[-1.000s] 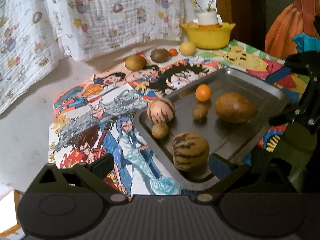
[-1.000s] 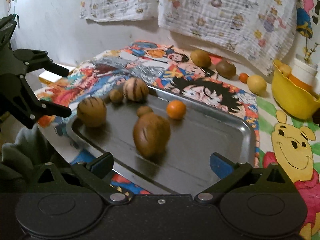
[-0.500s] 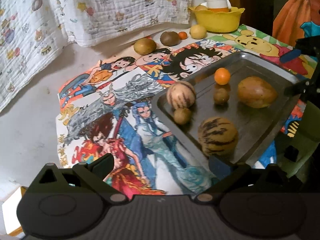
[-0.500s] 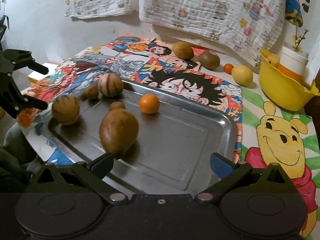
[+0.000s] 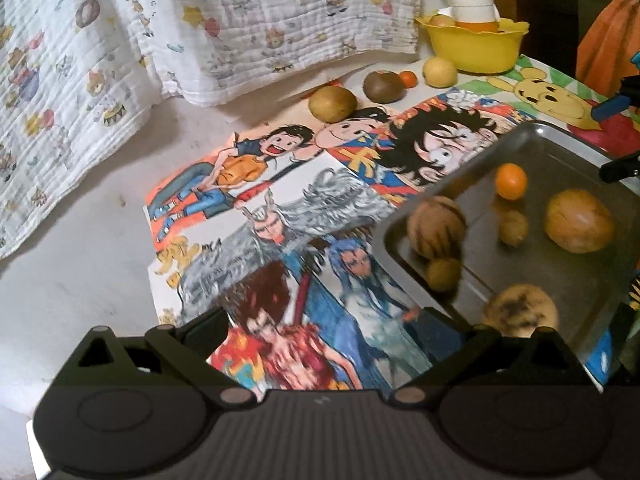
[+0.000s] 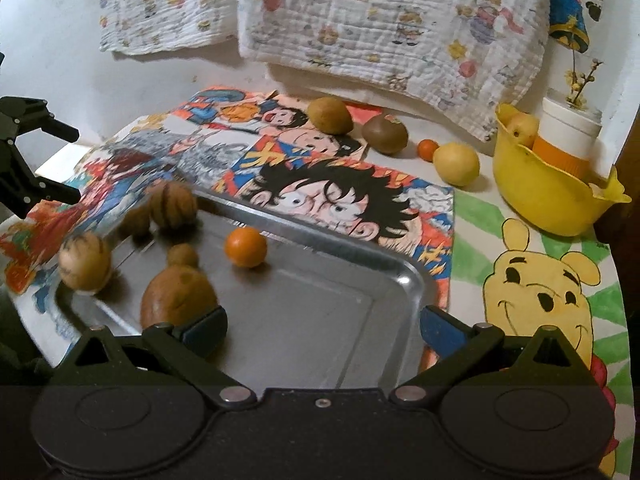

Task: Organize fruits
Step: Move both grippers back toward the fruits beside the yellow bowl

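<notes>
Nearest the right wrist camera, the right gripper [image 6: 322,330] hangs over the near end of the metal tray [image 6: 414,280], its blue-padded fingers spread wide with nothing between them. The left gripper [image 5: 322,330] is likewise spread and empty, hovering over the cartoon-print mat [image 5: 280,208] just off the tray's left edge.

On the tray, a large brown oval fruit [image 6: 176,298] lies closest, just beside the right gripper's left finger. A small brown fruit [image 6: 182,256] touches its far side. Left of these, near the tray's rim, sits a striped round fruit [image 6: 85,262]. Toward the tray's middle rests a small orange [image 6: 245,247]. At the tray's far left corner a second striped round fruit [image 6: 172,205] stands with another small brown fruit [image 6: 136,220] just beside it.

Beyond the tray, still off it, four fruits line the mat's far edge: a tan oval fruit [image 6: 330,116], a dark brown kiwi-like fruit [image 6: 385,134], a tiny orange [image 6: 428,149] and a yellow fruit [image 6: 456,163]. To the tray's far right stands a yellow bowl [image 6: 540,196] holding a white-and-orange container [image 6: 568,140]. Printed cloths [image 6: 380,16] hang behind.
</notes>
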